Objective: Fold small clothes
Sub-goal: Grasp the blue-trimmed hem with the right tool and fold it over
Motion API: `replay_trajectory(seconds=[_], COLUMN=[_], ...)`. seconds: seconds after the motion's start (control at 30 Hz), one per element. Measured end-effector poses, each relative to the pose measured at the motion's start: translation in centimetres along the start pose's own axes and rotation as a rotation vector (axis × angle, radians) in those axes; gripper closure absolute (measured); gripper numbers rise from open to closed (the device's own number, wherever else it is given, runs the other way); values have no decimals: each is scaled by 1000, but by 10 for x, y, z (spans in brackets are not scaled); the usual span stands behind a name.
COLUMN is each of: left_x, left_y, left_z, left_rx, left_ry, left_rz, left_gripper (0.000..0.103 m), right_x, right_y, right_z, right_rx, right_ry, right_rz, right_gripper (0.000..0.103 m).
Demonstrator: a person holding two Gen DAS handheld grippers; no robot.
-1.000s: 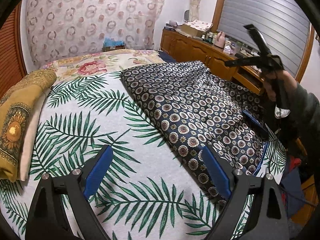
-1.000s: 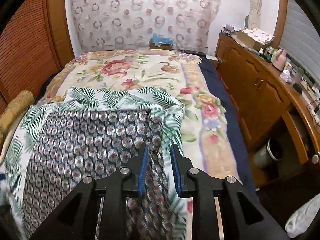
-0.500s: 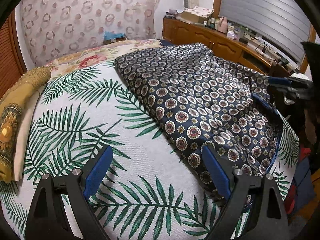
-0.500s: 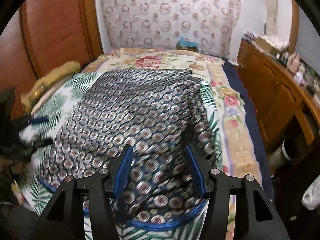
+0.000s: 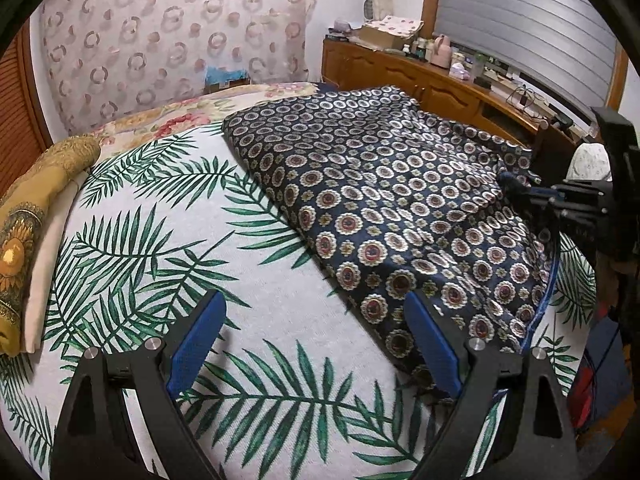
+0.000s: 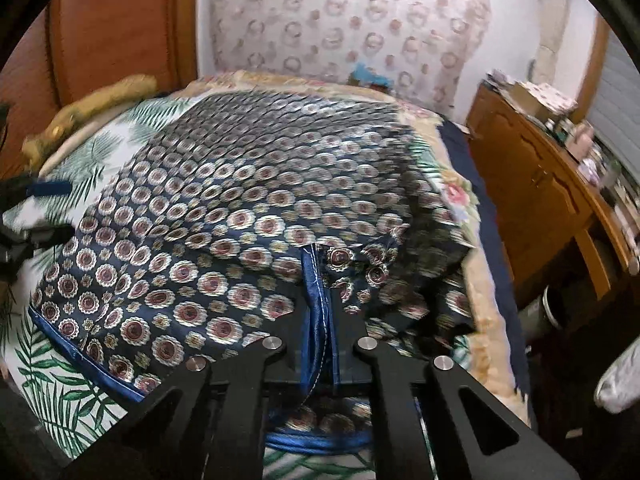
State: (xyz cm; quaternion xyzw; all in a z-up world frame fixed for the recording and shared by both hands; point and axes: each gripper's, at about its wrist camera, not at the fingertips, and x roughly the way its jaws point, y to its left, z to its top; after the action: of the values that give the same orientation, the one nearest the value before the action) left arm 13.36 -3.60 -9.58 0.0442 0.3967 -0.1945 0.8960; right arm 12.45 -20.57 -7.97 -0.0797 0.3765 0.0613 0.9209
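While right gripper pinches garment hem, left gripper hovers agape.

one patterned garment, two tongs, one bedsheet

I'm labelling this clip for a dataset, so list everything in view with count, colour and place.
patterned cloth: one, navy with round medallions and a blue hem, spread over the right part of the bed
palm-leaf sheet: one, white with green leaves, under the cloth
floral bedspread: one, cream with pink flowers, at the far end of the bed
folded yellow fabric: one, mustard, at the bed's left edge
wooden sideboard: one, brown, cluttered, along the right wall
left gripper: one, black with blue pads, open above the sheet
right gripper: one, black, shut on the cloth's blue hem
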Motion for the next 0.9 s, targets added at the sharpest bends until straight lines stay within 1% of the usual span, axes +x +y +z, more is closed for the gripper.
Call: replay_trajectory(seconds=[0.13, 0.23, 0.27, 0.37, 0.47, 0.53, 0.57, 0.6, 0.63, 0.77, 0.83, 0.9], left_x=[-3, -4, -4, -4, 0, 2, 3, 3, 4, 8, 11, 14], left_y=[-8, -14, -16, -20, -24, -27, -27, -29, -30, -31, -31, -30], left_z=[-1, 0, 0, 0, -2, -3, -3, -3, -2, -2, -2, -2], left_rx=[15, 26, 29, 36, 51, 62, 65, 66, 67, 69, 66, 63], left_ry=[-7, -12, -13, -11, 1, 12, 17, 18, 19, 41, 54, 71], left_rz=[-4, -6, -9, -14, -15, -3, 0, 2, 6, 19, 23, 25], left_gripper=[11, 11, 11, 11, 11, 11, 11, 11, 11, 11, 11, 11], right_x=[-25, -44, -45, -38, -29, -30, -31, -36, -36, -48, -47, -37], right_y=[-23, -35, -39, -50, -48, -42, -39, -45, -46, -50, -46, -42], right_z=[-10, -22, -26, -35, -38, -31, -29, -27, -24, -5, 4, 9], right_rx=[105, 148, 164, 211, 220, 223, 222, 222, 223, 215, 190, 151], right_ry=[-82, -137, -137, -111, -89, -86, -87, -90, -93, -130, -139, -131], right_rz=[-1, -43, -61, -56, -72, -60, -52, -51, -54, -35, -27, -17], right_gripper=[101, 101, 101, 101, 101, 101, 96, 93, 88, 87, 87, 87])
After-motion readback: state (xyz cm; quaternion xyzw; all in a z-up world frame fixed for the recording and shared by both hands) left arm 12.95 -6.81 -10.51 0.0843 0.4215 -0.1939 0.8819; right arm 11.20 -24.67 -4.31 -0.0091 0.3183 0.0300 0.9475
